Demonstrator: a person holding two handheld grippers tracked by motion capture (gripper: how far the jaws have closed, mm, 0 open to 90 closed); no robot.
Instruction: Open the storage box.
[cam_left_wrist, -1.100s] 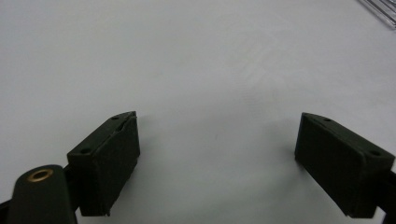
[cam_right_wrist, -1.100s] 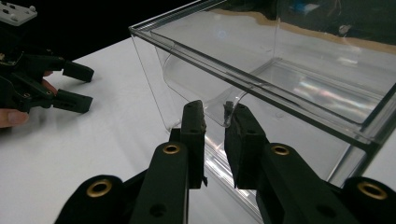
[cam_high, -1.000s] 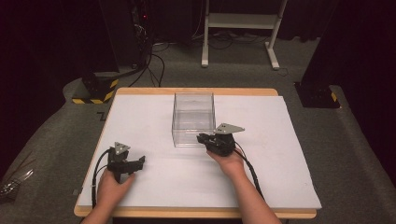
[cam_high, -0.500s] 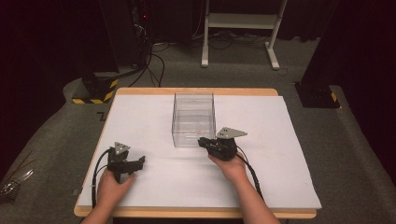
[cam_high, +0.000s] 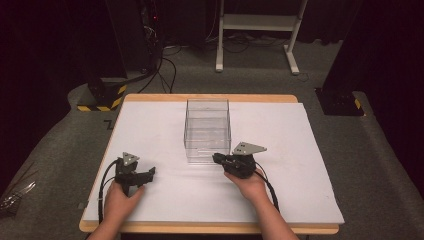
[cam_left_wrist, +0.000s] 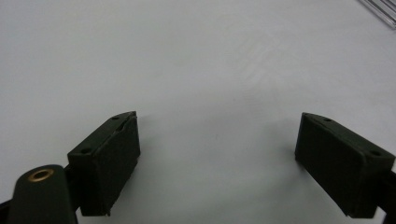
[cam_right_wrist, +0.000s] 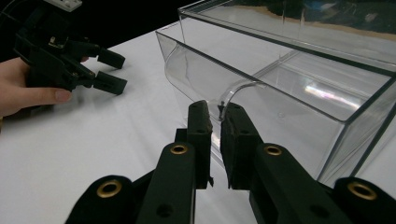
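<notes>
High view: the right gripper (cam_high: 223, 160) is arriving at the near face of the clear plastic box (cam_high: 207, 129).

Compared with the earlier frames, the right gripper is sitting lower and further left in the frame, and its jaws are now clamping a thin curved tab on the box's near wall (cam_right_wrist: 223, 105), as the right gripper view shows; judged from this, a pull or lift of that panel is being set up. The box is standing at centre frame on the white table sheet (cam_high: 300, 150). The left gripper (cam_high: 146, 174), at lower left, is unchanged in position, released with jaws spread wide over bare sheet, holding nothing. Nothing is standing between the grippers; stand legs and cables are lying on the floor beyond, well apart.
</notes>
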